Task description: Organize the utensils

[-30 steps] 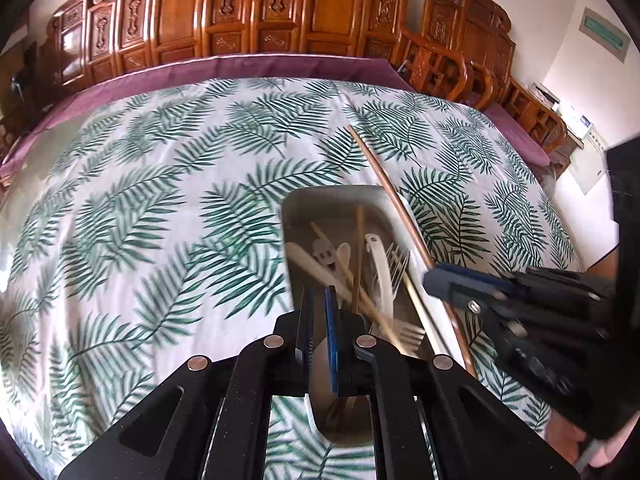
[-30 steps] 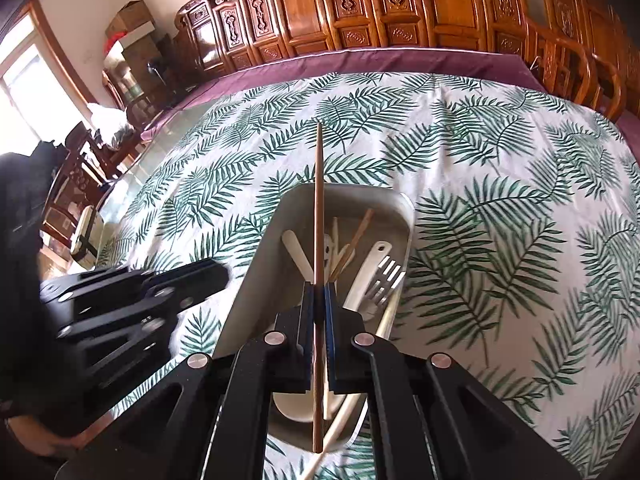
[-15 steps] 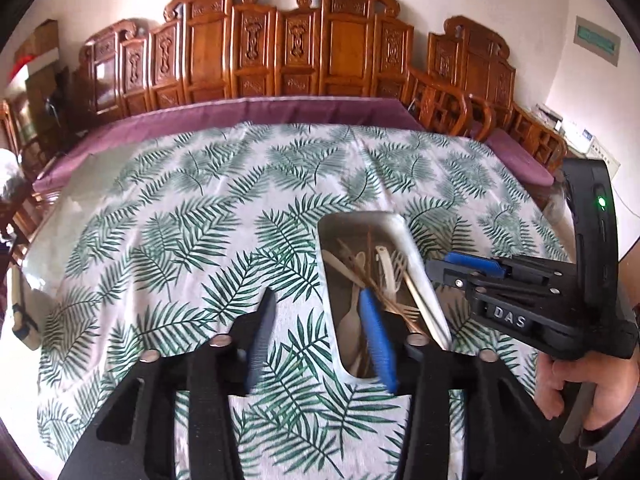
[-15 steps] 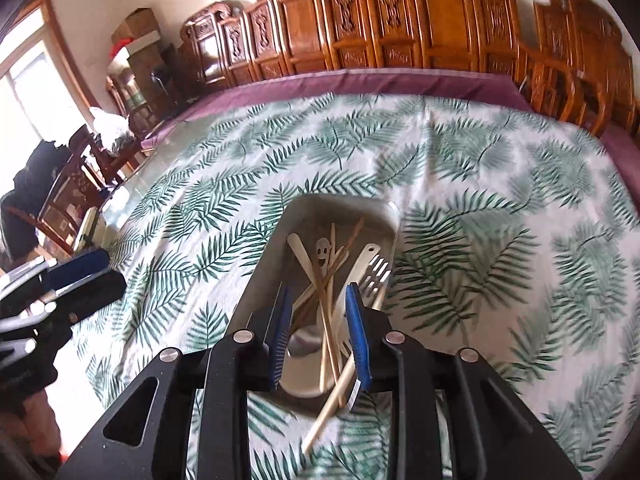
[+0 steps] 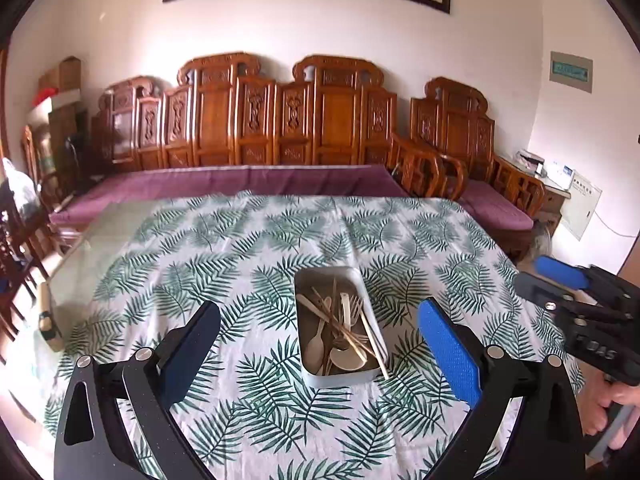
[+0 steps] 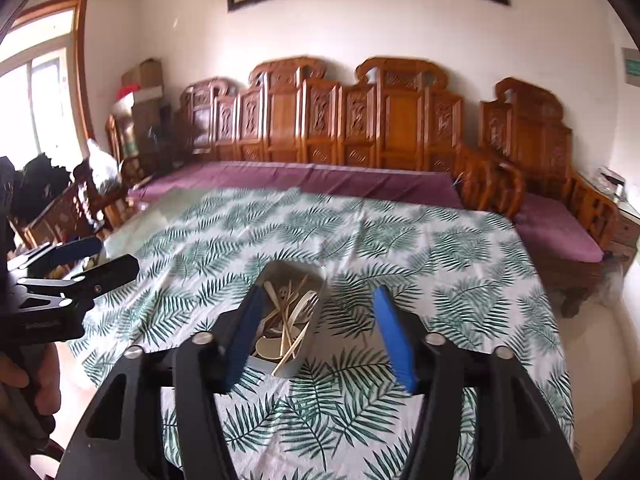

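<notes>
Utensils all in the tray; the job looked finished.
Your left claw (image 5: 318, 350) and right claw (image 6: 318, 336) were both wide and empty, while the utensils (image 5: 340, 330) lay in the tray (image 5: 310, 374) at centre frame on the desk (image 5: 160, 264).

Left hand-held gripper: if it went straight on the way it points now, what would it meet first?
Probably the rectangular metal tray of wooden and pale plastic utensils, which lies between the open left hand-held gripper fingers on the leaf-print tablecloth; depth is unclear.
</notes>
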Motion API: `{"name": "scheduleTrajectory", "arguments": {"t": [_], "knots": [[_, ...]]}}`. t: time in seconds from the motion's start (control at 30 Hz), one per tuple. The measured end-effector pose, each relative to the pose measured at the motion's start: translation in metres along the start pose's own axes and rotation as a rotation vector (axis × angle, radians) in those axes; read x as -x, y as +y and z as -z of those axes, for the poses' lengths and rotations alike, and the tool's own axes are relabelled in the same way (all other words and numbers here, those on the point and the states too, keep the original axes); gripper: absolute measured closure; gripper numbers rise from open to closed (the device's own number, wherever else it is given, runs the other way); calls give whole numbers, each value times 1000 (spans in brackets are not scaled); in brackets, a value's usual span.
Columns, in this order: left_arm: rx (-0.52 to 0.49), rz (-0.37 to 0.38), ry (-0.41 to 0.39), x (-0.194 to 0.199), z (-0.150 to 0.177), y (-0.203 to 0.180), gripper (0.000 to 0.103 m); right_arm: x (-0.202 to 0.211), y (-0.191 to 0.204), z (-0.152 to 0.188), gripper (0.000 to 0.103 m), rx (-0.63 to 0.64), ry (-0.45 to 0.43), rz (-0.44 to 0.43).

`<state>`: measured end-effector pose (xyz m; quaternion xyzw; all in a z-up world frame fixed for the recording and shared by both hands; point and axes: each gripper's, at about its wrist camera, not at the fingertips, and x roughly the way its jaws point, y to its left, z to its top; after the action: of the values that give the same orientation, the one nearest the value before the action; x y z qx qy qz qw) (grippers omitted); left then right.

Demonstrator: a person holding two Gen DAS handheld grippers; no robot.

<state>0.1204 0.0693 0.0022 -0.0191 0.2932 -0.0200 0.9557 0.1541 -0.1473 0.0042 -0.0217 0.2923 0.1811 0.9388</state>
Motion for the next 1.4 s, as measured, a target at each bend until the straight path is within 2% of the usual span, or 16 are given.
{"name": "scheduleTrajectory", "arguments": {"t": [0.1,0.17,0.23,0.57,0.73,1.4], "knots": [[-17,-17,-27,17,1,-9,8,27,-5,5,22,-17,-41,25],[-33,-26,-45,30,3,-16,8,45,-8,10,8,-24,-77,58],[-41,-34,-55,39,4,-21,8,60,-9,14,2,-32,-102,83],[-50,-37,-84,66,5,-38,8,100,-21,26,2,-64,-155,114],[-64,-34,-113,75,7,-44,8,103,-22,27,2,-71,-164,121],[-57,-19,-108,76,14,-53,8,110,-22,27,2,-73,-171,118]]}}
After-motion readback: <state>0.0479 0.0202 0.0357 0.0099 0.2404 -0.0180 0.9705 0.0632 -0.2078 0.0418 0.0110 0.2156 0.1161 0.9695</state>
